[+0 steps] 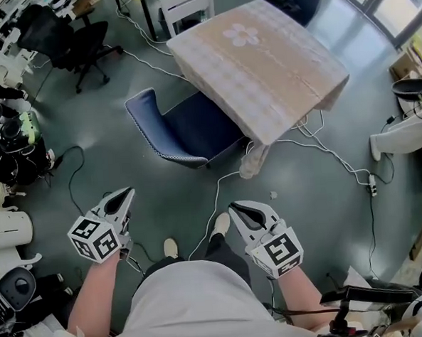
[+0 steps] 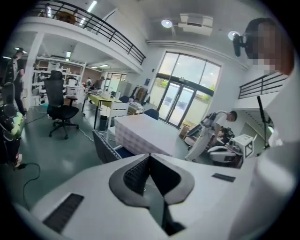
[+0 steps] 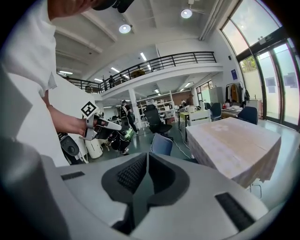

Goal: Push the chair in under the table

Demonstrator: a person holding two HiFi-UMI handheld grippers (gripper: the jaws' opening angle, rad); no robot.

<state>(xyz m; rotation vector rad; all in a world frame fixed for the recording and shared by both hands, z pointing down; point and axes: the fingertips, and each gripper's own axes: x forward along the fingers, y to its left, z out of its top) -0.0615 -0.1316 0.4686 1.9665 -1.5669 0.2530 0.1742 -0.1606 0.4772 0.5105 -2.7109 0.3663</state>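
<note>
The blue chair (image 1: 184, 130) stands on the grey floor, its seat partly under the near corner of the table (image 1: 261, 61), which wears a beige cloth; its backrest faces me. Both grippers hang in the air well short of the chair, over the floor in front of my body. My left gripper (image 1: 129, 193) is shut with nothing in it, and my right gripper (image 1: 235, 209) is likewise shut and empty. The left gripper view shows the chair (image 2: 105, 145) and the table (image 2: 145, 133) beyond closed jaws. The right gripper view shows the chair (image 3: 161, 144), the table (image 3: 234, 140) and the left gripper (image 3: 101, 124) in a hand.
White cables (image 1: 324, 150) trail over the floor under and beside the table, with a power strip (image 1: 372, 184) at the right. A black office chair (image 1: 82, 40) and a white chair (image 1: 186, 2) stand farther back. Equipment (image 1: 2, 141) crowds the left edge. My shoes (image 1: 220, 224) are below.
</note>
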